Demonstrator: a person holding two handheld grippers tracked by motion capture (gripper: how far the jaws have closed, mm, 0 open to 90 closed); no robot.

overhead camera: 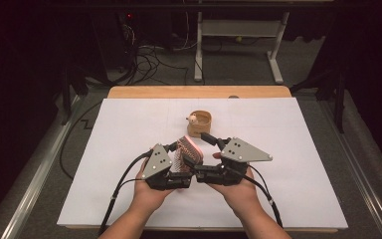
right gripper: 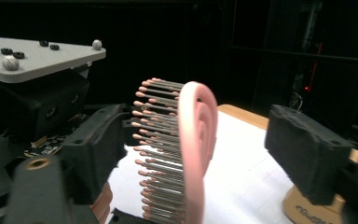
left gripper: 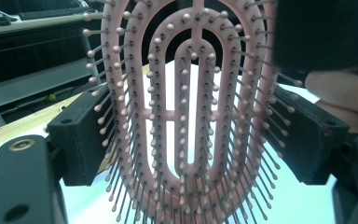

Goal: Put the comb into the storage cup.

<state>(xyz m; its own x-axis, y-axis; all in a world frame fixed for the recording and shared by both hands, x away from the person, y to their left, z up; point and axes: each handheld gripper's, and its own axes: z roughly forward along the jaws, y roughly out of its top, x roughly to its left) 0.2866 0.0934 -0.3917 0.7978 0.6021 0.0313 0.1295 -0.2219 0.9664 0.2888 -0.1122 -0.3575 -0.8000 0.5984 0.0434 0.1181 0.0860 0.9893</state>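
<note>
A pink oval hairbrush (overhead camera: 188, 148) with an open-slotted frame and ball-tipped bristles stands on edge above the white sheet. My left gripper (overhead camera: 179, 155) is shut on it. In the left gripper view the brush (left gripper: 186, 116) faces the camera bristles first, with the left gripper (left gripper: 191, 135) pinching its two side edges. My right gripper (overhead camera: 199, 148) comes in from the right, its jaws standing on either side of the brush. In the right gripper view the brush (right gripper: 196, 140) is seen edge on. There the right gripper (right gripper: 200, 149) has one pad near the bristle tips and the other clear of the brush's back.
A small round wooden holder (overhead camera: 200, 123) with a little wooden knob stands just beyond the grippers; its edge (right gripper: 307, 210) also appears in the right gripper view. The white sheet (overhead camera: 278, 129) covers a wooden table (overhead camera: 199, 91). Cables and a desk frame lie on the floor beyond.
</note>
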